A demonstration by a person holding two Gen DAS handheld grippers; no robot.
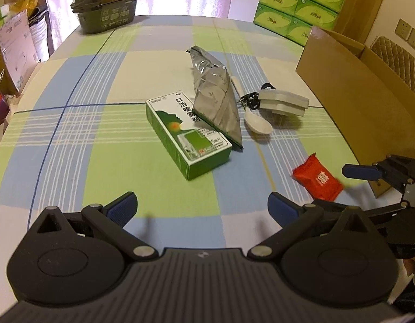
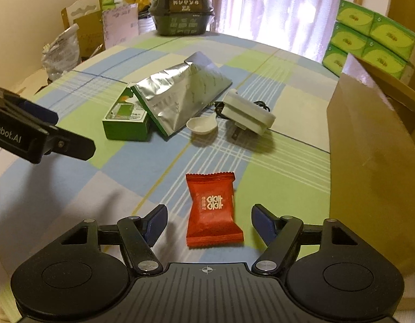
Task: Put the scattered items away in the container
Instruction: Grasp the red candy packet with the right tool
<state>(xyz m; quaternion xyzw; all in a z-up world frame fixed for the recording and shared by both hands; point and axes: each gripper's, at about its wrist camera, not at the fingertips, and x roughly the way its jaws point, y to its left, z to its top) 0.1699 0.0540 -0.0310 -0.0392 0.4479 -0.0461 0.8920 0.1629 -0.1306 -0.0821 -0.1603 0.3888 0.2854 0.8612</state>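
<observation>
Your left tongs and right tongs are black, with blue pads, silver pivot screws, ribbed bases.

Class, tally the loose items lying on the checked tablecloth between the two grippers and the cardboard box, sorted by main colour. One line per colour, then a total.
Red: 1, the red snack packet
Green: 1, the green medicine box
Silver: 1, the silver foil pouch
White: 2, the white spoon and the white plug adapter
Total: 5
</observation>
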